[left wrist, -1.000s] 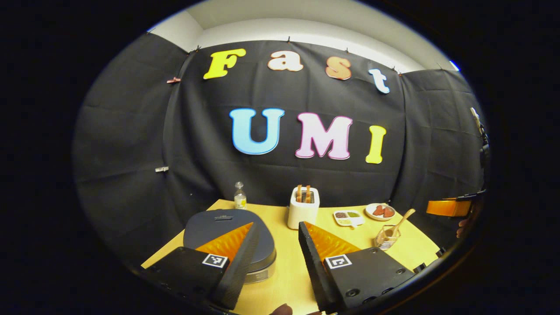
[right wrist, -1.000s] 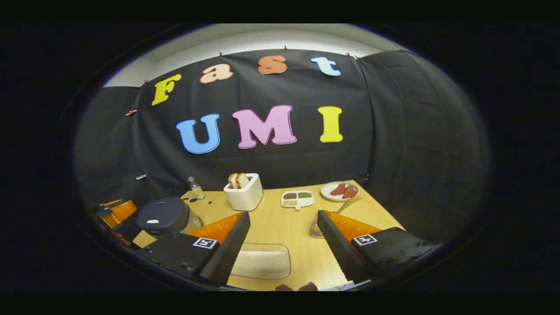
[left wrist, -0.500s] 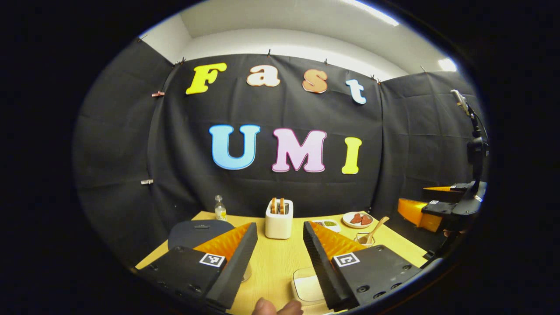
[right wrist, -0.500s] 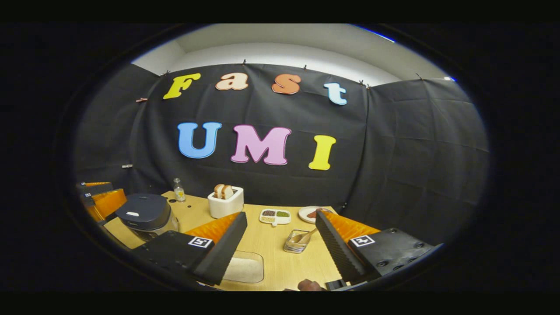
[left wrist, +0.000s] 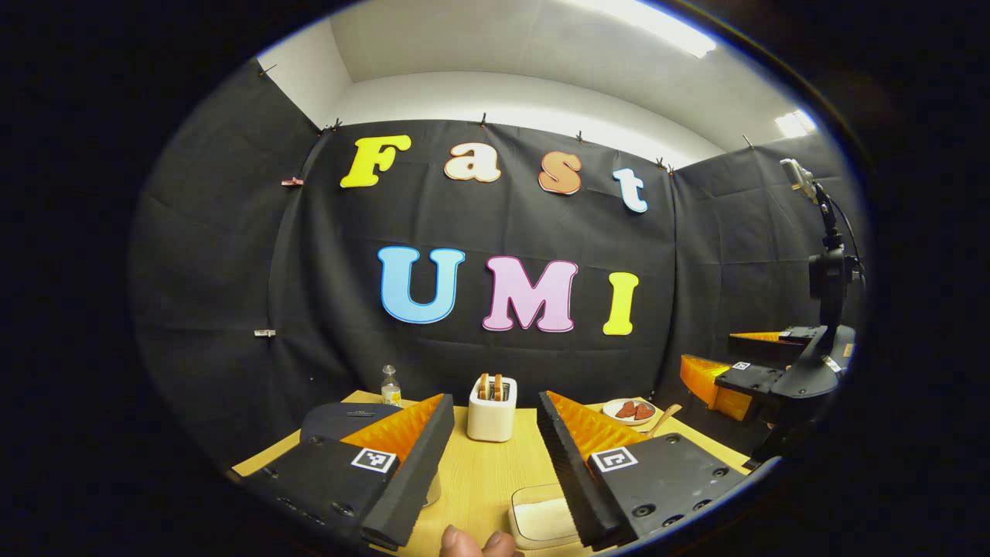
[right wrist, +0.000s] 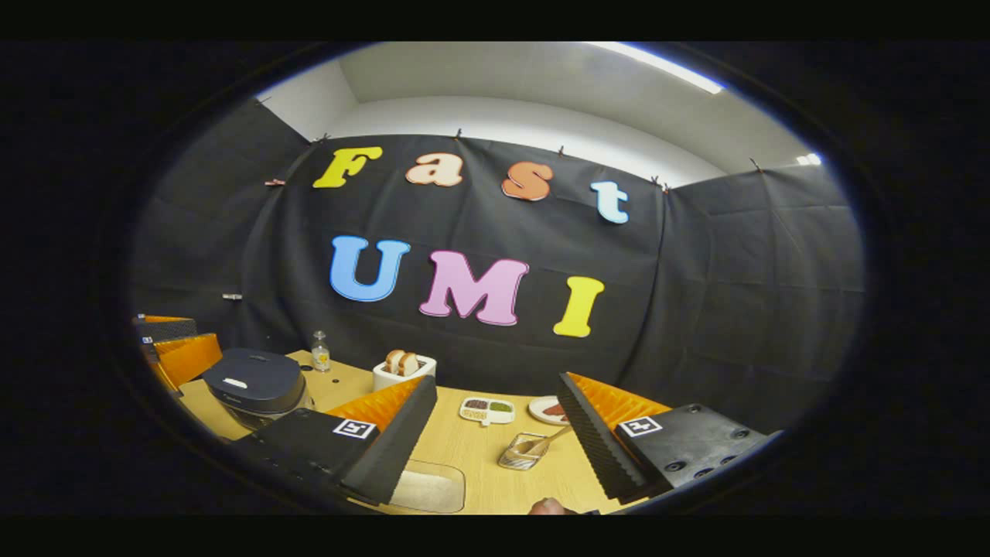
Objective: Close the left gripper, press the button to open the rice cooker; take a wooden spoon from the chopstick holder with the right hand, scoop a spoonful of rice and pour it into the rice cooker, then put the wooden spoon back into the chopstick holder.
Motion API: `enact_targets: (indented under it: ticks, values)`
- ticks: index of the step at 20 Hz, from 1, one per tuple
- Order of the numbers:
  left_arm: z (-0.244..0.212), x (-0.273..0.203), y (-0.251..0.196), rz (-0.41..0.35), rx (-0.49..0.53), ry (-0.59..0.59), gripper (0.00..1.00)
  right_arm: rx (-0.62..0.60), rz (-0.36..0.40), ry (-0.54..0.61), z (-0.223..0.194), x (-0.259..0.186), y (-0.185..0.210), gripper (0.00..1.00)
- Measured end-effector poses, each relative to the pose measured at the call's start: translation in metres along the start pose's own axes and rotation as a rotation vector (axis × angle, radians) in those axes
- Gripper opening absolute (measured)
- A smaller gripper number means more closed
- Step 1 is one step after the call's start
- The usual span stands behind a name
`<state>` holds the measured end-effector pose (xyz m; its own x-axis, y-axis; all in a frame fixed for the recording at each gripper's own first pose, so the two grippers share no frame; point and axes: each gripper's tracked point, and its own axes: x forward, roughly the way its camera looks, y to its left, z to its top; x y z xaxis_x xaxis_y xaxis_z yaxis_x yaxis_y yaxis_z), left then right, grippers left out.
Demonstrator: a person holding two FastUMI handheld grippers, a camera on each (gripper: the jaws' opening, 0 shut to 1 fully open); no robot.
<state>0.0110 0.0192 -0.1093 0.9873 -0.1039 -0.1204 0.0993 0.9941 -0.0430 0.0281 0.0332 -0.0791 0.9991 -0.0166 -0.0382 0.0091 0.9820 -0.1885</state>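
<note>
Grippers both gape wide, empty: left gripper (left wrist: 495, 433), right gripper (right wrist: 495, 422). Dark round-lidded rice cooker (right wrist: 255, 381) sits shut at nine o'clock, wooden spoon (right wrist: 541, 443) in its clear holder (right wrist: 520, 453) dead ahead. Best close left fully, press squarely.

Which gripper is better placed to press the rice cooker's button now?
Left, probably. The closed rice cooker lies just beyond the left gripper, partly behind one finger. From the right gripper it sits far off to the side. The left jaws must shut first.
</note>
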Motion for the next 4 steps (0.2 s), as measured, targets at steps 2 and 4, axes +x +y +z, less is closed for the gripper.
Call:
enact_targets:
  ticks: [2,4]
  values:
    - [-0.0013,-0.0004,0.0028,0.006,0.0,0.008,0.78,0.002,0.023,0.007,-0.0007,-0.0079,0.0075,0.98]
    - [0.0,-0.0006,0.0096,0.023,0.009,0.007,0.8,0.022,0.031,0.019,0.0008,-0.0051,0.0138,0.96]
